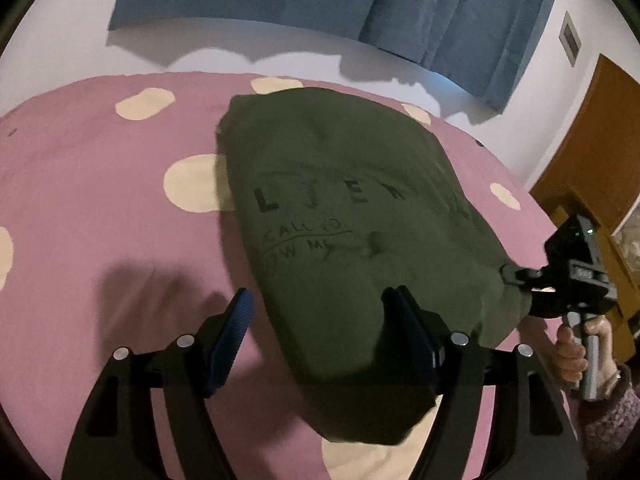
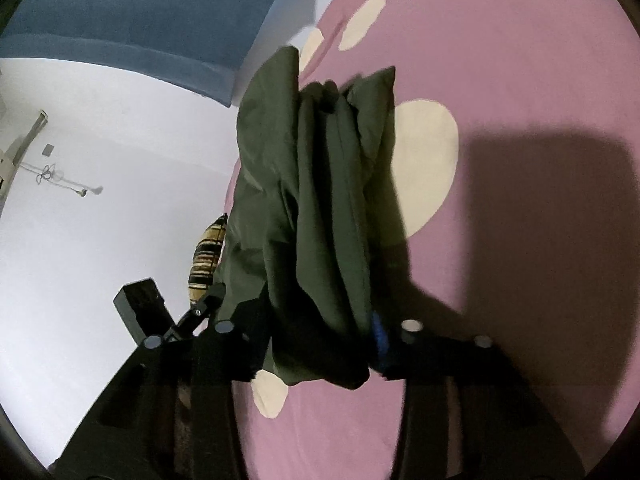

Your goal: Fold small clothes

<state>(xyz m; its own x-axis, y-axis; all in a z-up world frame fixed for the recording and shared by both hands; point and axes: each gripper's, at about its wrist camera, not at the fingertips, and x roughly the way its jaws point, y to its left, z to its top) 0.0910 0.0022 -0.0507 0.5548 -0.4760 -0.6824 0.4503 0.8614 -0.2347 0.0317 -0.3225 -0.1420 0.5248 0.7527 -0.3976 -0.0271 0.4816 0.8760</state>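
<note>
A dark green T-shirt (image 1: 340, 208) with black lettering lies partly folded on the pink bed cover (image 1: 100, 184). My left gripper (image 1: 320, 312) is open, its blue-padded jaws spread over the shirt's near left edge, the right finger (image 1: 412, 336) resting on the cloth. My right gripper (image 1: 516, 276) shows at the shirt's near right corner, shut on the fabric. In the right wrist view the right gripper (image 2: 320, 340) is shut on bunched green shirt (image 2: 316, 184), which hangs in folds in front of the camera.
The bed cover (image 2: 500, 80) is pink with cream spots. Blue curtains (image 1: 360, 0) and a white wall stand behind the bed. A wooden door (image 1: 592, 136) is at the right. A striped cushion (image 2: 206, 256) lies at the bed's edge.
</note>
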